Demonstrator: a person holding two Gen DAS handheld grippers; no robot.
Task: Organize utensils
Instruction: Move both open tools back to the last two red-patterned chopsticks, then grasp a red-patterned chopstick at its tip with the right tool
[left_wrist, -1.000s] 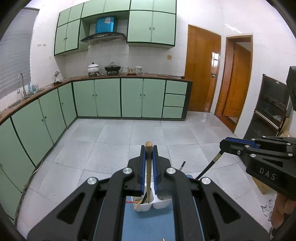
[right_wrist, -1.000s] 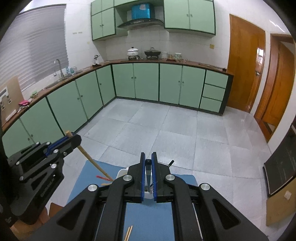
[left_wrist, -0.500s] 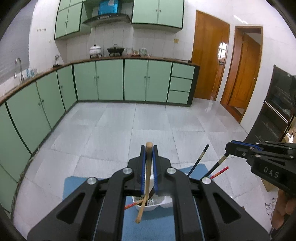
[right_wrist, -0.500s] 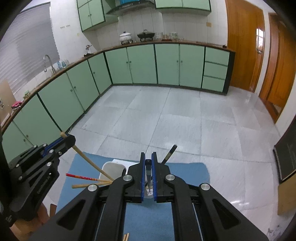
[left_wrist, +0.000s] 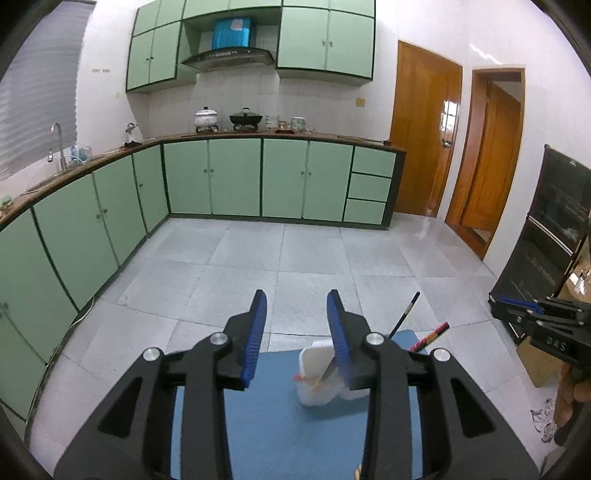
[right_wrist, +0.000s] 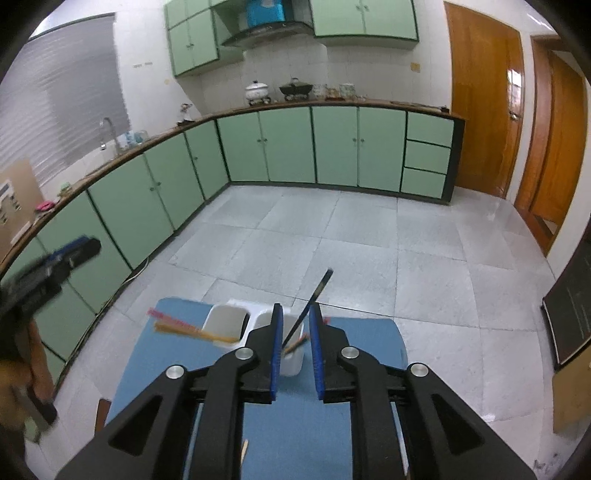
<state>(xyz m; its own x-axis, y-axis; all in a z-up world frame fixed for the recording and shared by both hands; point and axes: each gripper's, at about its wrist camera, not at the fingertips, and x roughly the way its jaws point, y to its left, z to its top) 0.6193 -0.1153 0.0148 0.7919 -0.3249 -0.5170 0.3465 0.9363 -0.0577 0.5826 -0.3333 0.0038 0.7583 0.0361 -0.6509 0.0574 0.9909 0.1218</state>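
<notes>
Both claws open, jaws just parted.
I see white plastic two-compartment holder (right_wrist: 258, 332) ahead of right claw (right_wrist: 296, 347); black chopstick (right_wrist: 314, 295) rises untouched between its jaws; left claw (left_wrist: 295, 332) empty.

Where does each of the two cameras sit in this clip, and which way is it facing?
Left wrist: on the left gripper, looking forward and down over the blue mat into the kitchen; its jaws, just opened, are empty; the right gripper and some fingers show at right.
Right wrist: on the right gripper, facing likewise; its jaws, just opened, flank the black chopstick without pinching; the left gripper, blurred, shows at left.
Shared: white holder, mat, green cabinets.
</notes>
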